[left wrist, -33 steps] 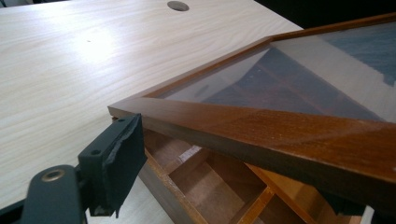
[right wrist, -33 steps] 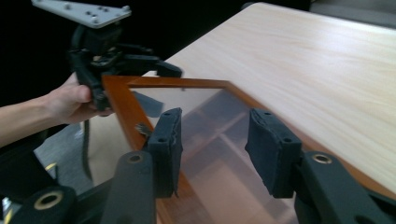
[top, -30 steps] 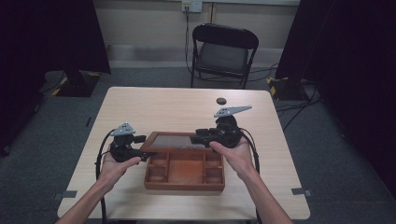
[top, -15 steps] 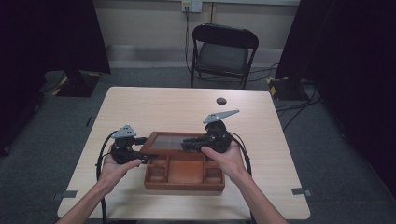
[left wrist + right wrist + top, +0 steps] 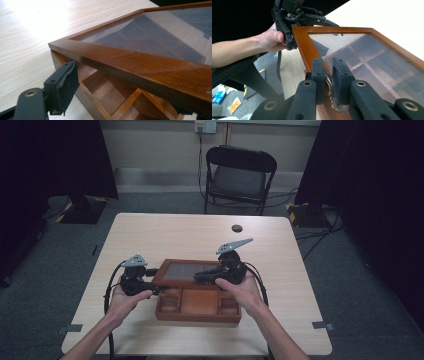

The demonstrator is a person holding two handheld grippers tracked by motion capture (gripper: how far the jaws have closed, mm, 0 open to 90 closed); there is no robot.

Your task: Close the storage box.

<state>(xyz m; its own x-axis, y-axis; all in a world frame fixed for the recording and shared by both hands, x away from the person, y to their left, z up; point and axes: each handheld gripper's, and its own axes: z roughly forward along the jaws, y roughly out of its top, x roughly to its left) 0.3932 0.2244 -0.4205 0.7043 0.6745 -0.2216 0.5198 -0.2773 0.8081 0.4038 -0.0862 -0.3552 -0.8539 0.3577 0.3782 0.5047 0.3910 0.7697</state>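
Right gripper: pinching the lid's metal handle, jaws just closing.
Left gripper: bracing the glass lid corner.
Risk: handle slipping, lid dropping onto the wooden box.

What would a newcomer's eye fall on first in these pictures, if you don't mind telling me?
Probably the wooden box at the near middle of the table, its glass lid propped half open over the compartments. The right gripper has just closed on the small metal handle at the lid's front edge, while the left gripper is at the box's left corner.
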